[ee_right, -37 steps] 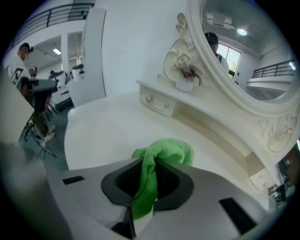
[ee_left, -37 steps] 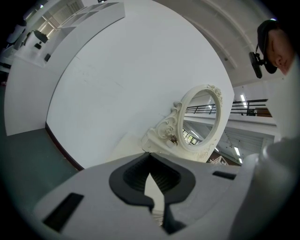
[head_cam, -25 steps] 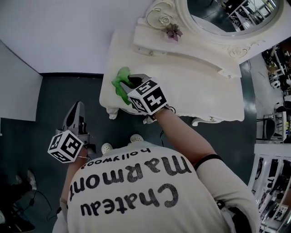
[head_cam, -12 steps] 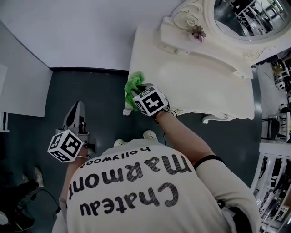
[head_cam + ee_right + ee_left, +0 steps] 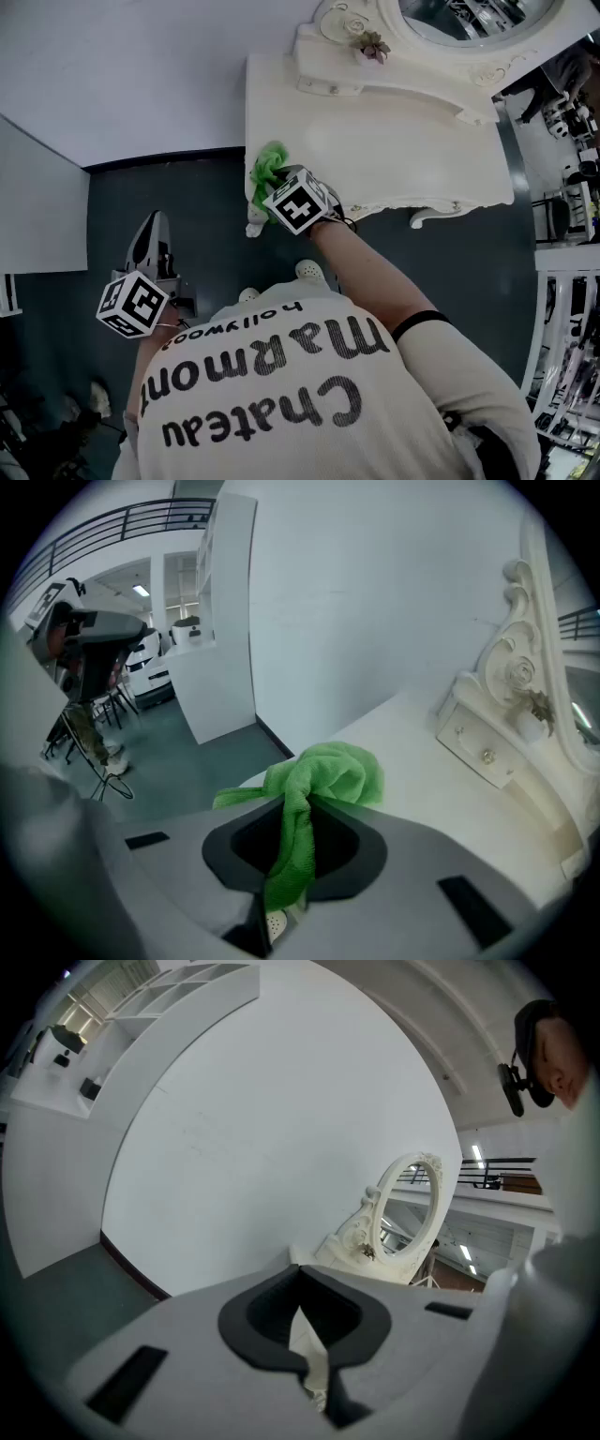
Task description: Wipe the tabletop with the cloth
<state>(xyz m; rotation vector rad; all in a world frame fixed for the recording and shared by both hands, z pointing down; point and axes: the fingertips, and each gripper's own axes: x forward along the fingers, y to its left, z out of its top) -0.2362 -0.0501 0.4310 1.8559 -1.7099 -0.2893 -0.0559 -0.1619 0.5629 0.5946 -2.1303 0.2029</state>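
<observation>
- Standing beside the person, I see the green cloth (image 5: 268,171) bunched at the near left corner of the white counter (image 5: 403,155), right at its edge. The ornate mirror (image 5: 469,23) and its little drawers (image 5: 483,747) sit well apart from it at the back.
- The cloth looks like soft, light microfibre. I'd judge it will crumple and drag rather than slide cleanly, and it can't be damaged by squeezing.
- A pinch through the middle of the bunch seems the best hold. That leaves a loose puff beyond the tips to press flat on the surface, and it is roughly how the cloth is taken now.
- The right tool (image 5: 298,841) is clamped on the cloth. A twisted strand runs down between the jaws, and the fuller wad spills out past the tips toward the counter.
- Whether the wad is pressed firmly on the surface or only brushing it, I cannot say. It does lie over the corner.
- The left tool (image 5: 155,230) hangs low over the dark floor (image 5: 56,281), away from the counter. Its jaws are drawn together with only a sliver between them, and nothing is gripped.
- Most of the tabletop lies to the right of the cloth, so I'd guess plenty of wiping remains.
</observation>
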